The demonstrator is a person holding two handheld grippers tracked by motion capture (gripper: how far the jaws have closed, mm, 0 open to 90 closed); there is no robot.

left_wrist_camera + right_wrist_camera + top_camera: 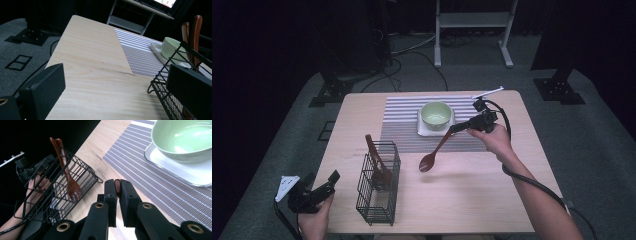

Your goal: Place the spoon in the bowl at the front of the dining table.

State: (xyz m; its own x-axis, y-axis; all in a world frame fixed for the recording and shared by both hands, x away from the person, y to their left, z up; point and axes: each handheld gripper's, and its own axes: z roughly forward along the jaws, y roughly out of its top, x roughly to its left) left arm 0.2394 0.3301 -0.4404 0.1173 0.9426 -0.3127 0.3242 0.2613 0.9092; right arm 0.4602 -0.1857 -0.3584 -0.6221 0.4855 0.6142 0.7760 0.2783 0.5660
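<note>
Above the table's middle, wooden spoon (pixel 435 151) hangs bowl-down, handle clamped in right gripper (pixel 458 128), between green bowl (pixel 435 114) and wire basket (pixel 379 183). Step judged: carrying the spoon. Next: set it down gently. Left gripper (pixel 323 183) idles, jaws wide, empty.

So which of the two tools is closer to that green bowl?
The right. The right tool, holding a wooden spoon, hovers just beside the green bowl on the striped mat. The left tool sits at the table's near left corner, beyond the wire basket.
</note>
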